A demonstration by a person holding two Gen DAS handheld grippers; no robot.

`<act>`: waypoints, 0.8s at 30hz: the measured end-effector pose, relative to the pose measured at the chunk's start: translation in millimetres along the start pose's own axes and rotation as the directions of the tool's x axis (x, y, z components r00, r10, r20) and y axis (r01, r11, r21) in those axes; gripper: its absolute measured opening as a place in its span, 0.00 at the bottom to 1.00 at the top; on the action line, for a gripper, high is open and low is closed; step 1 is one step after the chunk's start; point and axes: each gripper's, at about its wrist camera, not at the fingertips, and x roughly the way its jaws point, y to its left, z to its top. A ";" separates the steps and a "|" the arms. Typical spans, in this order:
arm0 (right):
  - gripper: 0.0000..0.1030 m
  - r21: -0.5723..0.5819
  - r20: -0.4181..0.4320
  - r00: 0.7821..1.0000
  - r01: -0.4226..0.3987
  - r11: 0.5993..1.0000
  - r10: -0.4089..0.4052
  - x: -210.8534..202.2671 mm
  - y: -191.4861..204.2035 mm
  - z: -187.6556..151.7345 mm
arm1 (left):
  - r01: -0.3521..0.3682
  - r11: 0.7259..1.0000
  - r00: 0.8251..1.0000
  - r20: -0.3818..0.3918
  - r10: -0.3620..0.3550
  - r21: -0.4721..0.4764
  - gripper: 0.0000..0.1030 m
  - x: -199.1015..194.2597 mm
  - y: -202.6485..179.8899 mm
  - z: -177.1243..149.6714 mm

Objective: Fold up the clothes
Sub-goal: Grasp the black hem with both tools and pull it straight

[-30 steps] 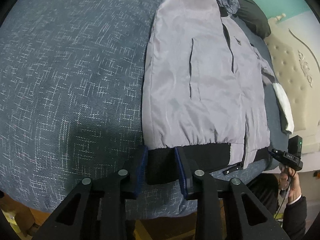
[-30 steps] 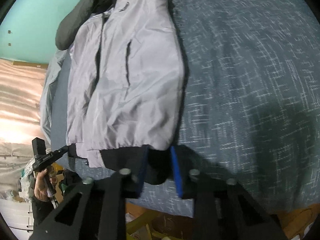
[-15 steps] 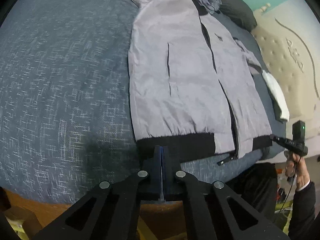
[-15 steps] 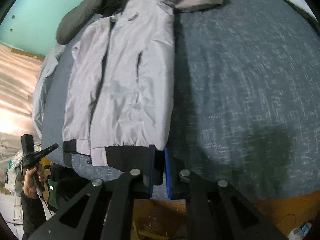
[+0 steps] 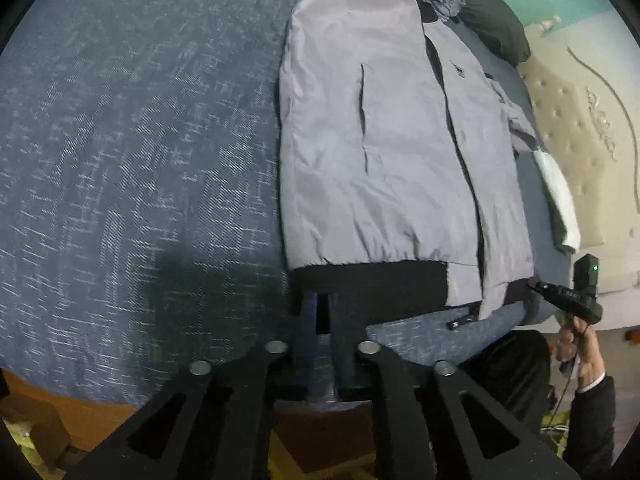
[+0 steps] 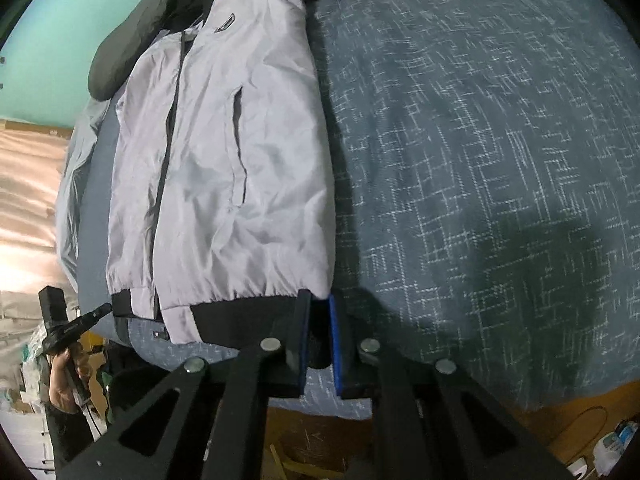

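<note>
Grey jacket (image 5: 380,152) lies flat on the bed (image 5: 120,160); left gripper (image 5: 323,316), pressed together before, is opening at its black hem (image 5: 368,284); right gripper (image 6: 319,332) fingers pinch that hem

Jacket (image 5: 376,128) hood beyond top edge

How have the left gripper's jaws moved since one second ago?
Yes, inward: the left gripper spans less of the black hem than before. Its jaws are opening, the hem's edge between them.

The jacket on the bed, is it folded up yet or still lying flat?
Not folded up: the jacket lies lengthwise on the bed, its black hem nearest the grippers. Its sleeves are mostly out of sight.
</note>
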 end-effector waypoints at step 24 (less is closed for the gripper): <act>0.10 -0.003 -0.010 1.000 0.018 1.000 -0.018 2.2 13.9 -0.9 | -0.066 0.997 0.998 -0.013 0.067 0.033 0.07 17.2 1.0 4.8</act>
